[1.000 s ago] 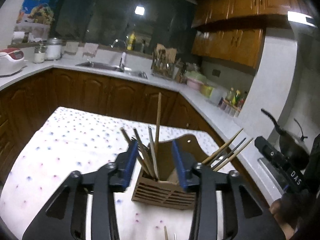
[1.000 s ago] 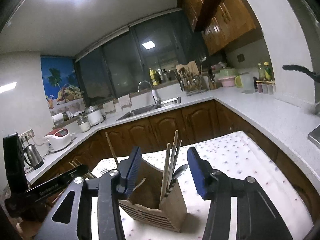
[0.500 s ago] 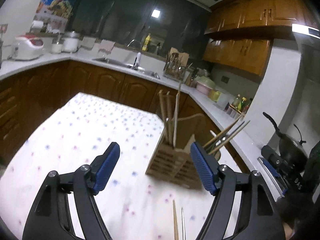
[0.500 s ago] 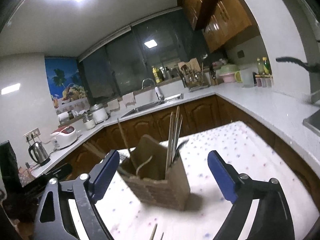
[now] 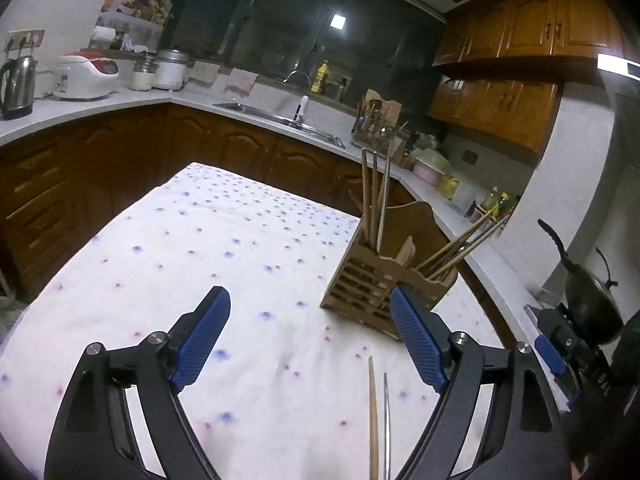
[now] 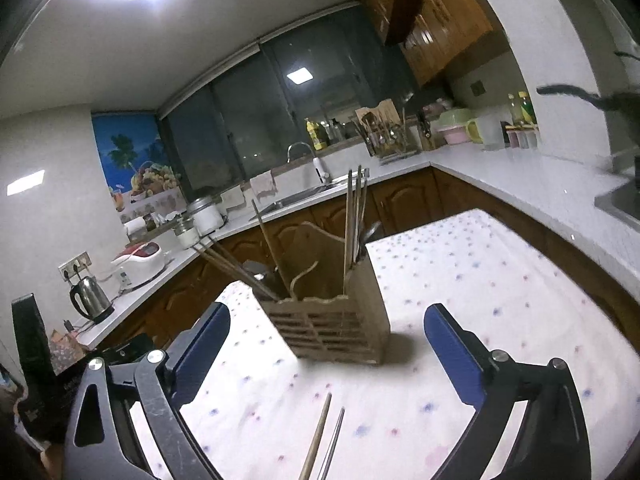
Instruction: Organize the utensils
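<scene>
A slatted wooden utensil holder [image 5: 382, 280] stands upright on a table draped in a white cloth with blue and pink dots [image 5: 192, 280], in a kitchen with dark wood cabinets. Wooden and metal chopsticks [image 5: 374, 206] rise from its compartments, one bundle upright, another [image 5: 466, 246] leaning out to the right in the left wrist view. The left gripper [image 5: 310, 334], black-framed with blue ribbed pads, is released, its jaws opening with nothing between them; the holder sits just beyond its right pad. The right gripper [image 6: 326, 344] is likewise released and opening (the holder stands beyond its pads, untouched). Near the cameras, one wooden chopstick [image 6: 316, 438] and one metal chopstick [image 6: 333, 442] lie side by side on the cloth.
</scene>
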